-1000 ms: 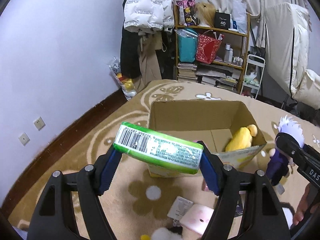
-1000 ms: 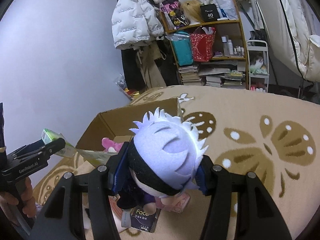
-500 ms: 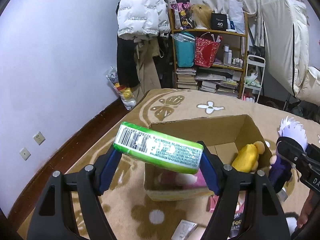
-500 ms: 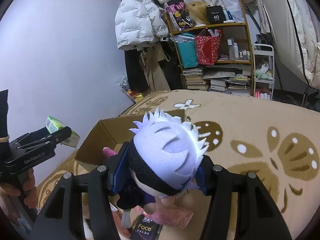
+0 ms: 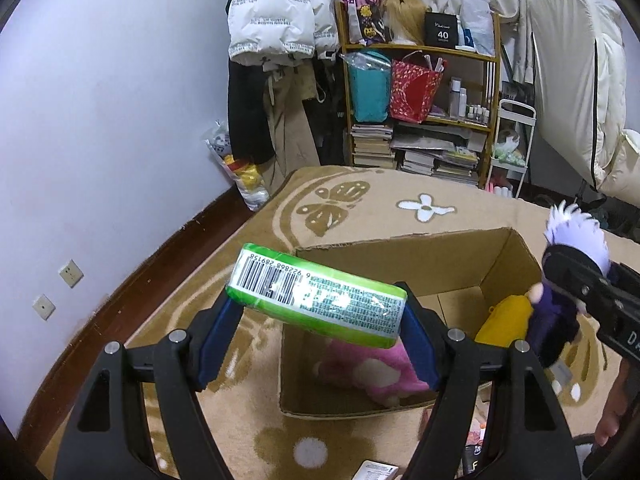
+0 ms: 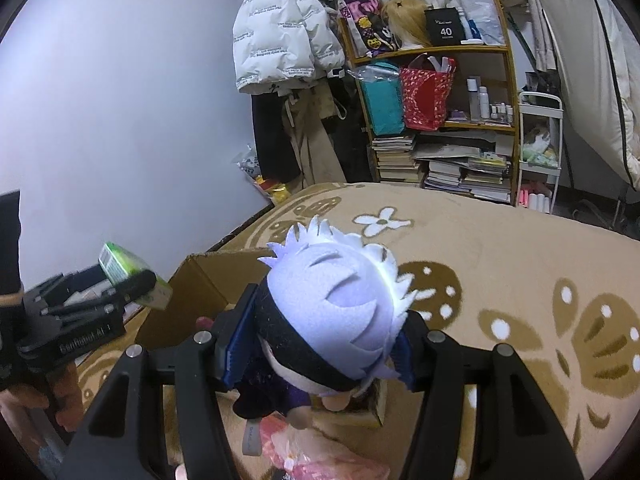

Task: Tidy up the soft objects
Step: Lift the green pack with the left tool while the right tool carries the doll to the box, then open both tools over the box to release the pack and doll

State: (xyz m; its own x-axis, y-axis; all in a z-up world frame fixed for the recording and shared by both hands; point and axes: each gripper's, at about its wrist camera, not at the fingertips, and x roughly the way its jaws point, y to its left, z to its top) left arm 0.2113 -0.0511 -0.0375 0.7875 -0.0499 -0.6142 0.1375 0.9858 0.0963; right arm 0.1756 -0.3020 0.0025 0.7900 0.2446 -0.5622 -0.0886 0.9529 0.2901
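My left gripper [image 5: 318, 312] is shut on a green tissue pack [image 5: 316, 300] with a barcode, held above the near left corner of an open cardboard box [image 5: 404, 252]. Inside the box lie a pink plush [image 5: 372, 372] and a yellow plush [image 5: 504, 320]. My right gripper [image 6: 320, 344] is shut on a white-haired plush doll [image 6: 336, 300] in dark clothes, held above the box's right side [image 6: 212, 280]. The doll also shows in the left wrist view [image 5: 568, 264]. The left gripper with the green pack [image 6: 128, 276] shows at the left of the right wrist view.
The box stands on a tan rug [image 5: 360, 204] with brown butterfly and white flower patterns. Small packets lie on the rug near the box [image 6: 320, 456]. A cluttered bookshelf [image 5: 420, 112], hanging coats [image 5: 276, 12] and a white cart [image 5: 512, 148] stand along the far wall.
Both grippers have risen and moved toward the box with their loads. The view now looks down into the box, and the pink plush inside has come into sight.
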